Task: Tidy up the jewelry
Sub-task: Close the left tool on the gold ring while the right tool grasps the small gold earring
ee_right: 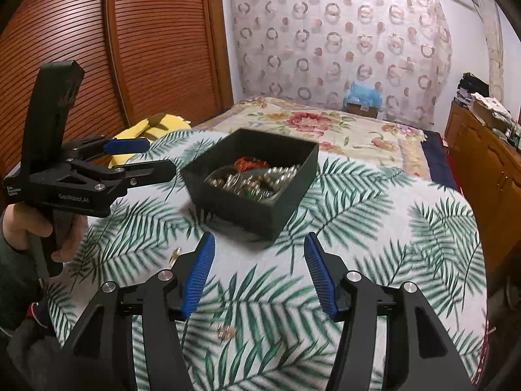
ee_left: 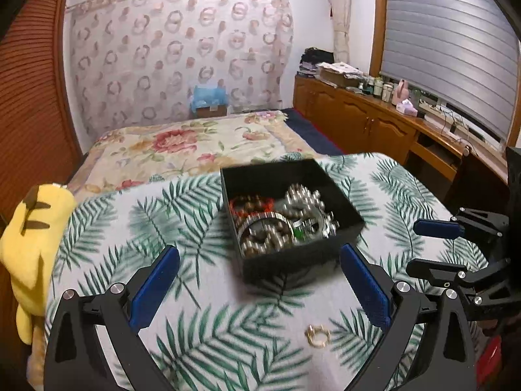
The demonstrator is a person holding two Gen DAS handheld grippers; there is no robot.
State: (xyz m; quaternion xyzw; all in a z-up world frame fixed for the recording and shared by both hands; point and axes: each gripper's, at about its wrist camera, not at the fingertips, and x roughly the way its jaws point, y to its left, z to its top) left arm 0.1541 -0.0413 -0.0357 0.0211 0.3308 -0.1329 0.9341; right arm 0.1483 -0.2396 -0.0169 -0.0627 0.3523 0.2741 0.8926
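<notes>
A black open box (ee_left: 286,260) (ee_right: 241,208) stands on the palm-leaf cloth (ee_left: 208,296), filled with bead bracelets and silver jewelry (ee_left: 280,218) (ee_right: 254,176). My left gripper (ee_left: 259,250) (ee_right: 159,157) is open wide just short of the box, with nothing between its blue pads. A gold ring (ee_left: 317,335) (ee_right: 176,254) lies on the cloth below its fingers. My right gripper (ee_right: 259,238) (ee_left: 413,246) is open too, empty, near the box's front corner. A small jewelry piece (ee_right: 226,332) lies on the cloth under it.
A yellow plush toy (ee_left: 29,238) hangs at the cloth's left edge. A bed with a floral cover (ee_left: 195,143) lies beyond the box. A wooden cabinet (ee_left: 358,114) runs along the right. A person's hand (ee_right: 65,238) grips the left gripper's handle.
</notes>
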